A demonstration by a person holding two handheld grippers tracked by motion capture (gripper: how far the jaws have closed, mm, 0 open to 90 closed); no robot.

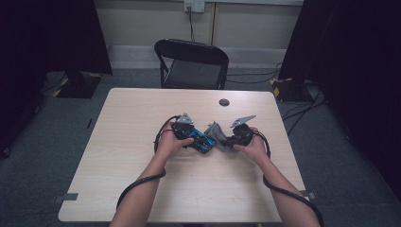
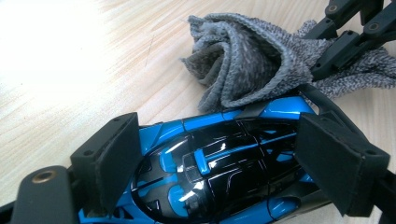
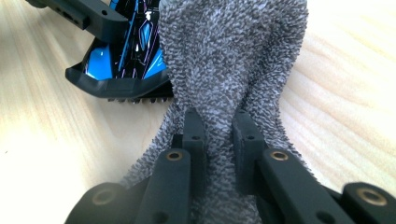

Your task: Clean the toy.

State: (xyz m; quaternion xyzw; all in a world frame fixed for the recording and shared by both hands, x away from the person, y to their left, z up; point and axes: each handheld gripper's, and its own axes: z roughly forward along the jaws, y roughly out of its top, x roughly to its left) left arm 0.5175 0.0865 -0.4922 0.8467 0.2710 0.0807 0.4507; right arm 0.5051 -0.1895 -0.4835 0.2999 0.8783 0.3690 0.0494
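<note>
Toy car (image 2: 219, 163) between left jaws, grey cloth (image 3: 224, 70) in right jaws.

My count: two tongs, left tongs (image 1: 201, 142) and right tongs (image 1: 226, 141); one blue toy car (image 2: 219, 163); one grey cloth (image 3: 229, 65); one counter (image 1: 142, 118); one chair (image 1: 191, 64).

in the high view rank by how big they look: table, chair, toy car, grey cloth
1. table
2. chair, though it stands farther off
3. toy car and grey cloth: similar, both partly hidden, so unranked
</note>
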